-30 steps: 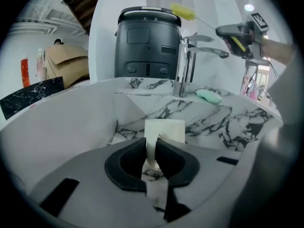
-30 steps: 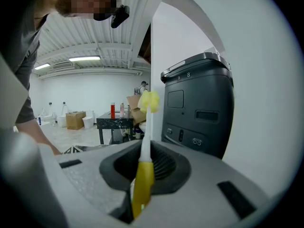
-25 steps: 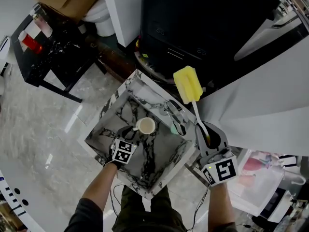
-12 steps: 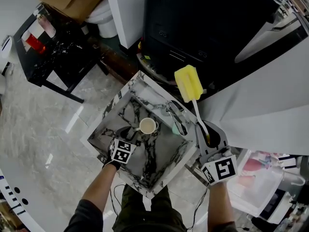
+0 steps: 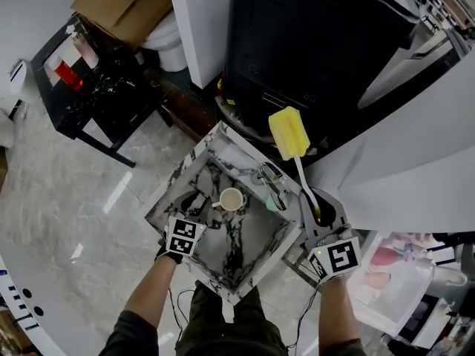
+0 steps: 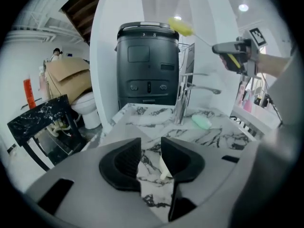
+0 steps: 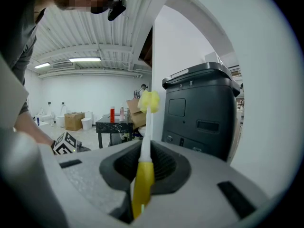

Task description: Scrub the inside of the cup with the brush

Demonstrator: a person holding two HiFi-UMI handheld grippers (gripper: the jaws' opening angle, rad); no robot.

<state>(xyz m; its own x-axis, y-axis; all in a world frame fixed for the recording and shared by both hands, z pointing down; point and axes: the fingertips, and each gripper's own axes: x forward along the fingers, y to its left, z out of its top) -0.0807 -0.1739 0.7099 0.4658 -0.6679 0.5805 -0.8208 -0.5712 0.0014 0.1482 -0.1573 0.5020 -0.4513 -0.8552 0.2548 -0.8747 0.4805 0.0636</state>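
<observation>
A cream cup [image 5: 231, 198] stands upright in the marble sink [image 5: 256, 247]. My left gripper [image 5: 207, 208] sits low in the sink just left of the cup. Its jaws are closing, with a gap still between them. A cream bit of the cup [image 6: 164, 167] shows beside the right pad. My right gripper [image 5: 318, 211] is shut on the yellow handle of the brush [image 5: 289, 133]. The brush points up and away over the sink's right rim, its yellow sponge head well above the cup. In the right gripper view the brush [image 7: 148, 101] rises from the jaws of that gripper [image 7: 141, 174].
A chrome faucet [image 5: 269, 179] and a green soap bar [image 5: 267, 199] sit at the sink's back right. A tall black appliance [image 5: 312, 50] stands behind the sink. A black side table [image 5: 96, 87] with a red bottle, a cardboard box and a toilet are at the far left.
The head view has shifted a little. My left gripper now sits slightly farther left of the cup. My right gripper still holds the brush raised in the same pose.
</observation>
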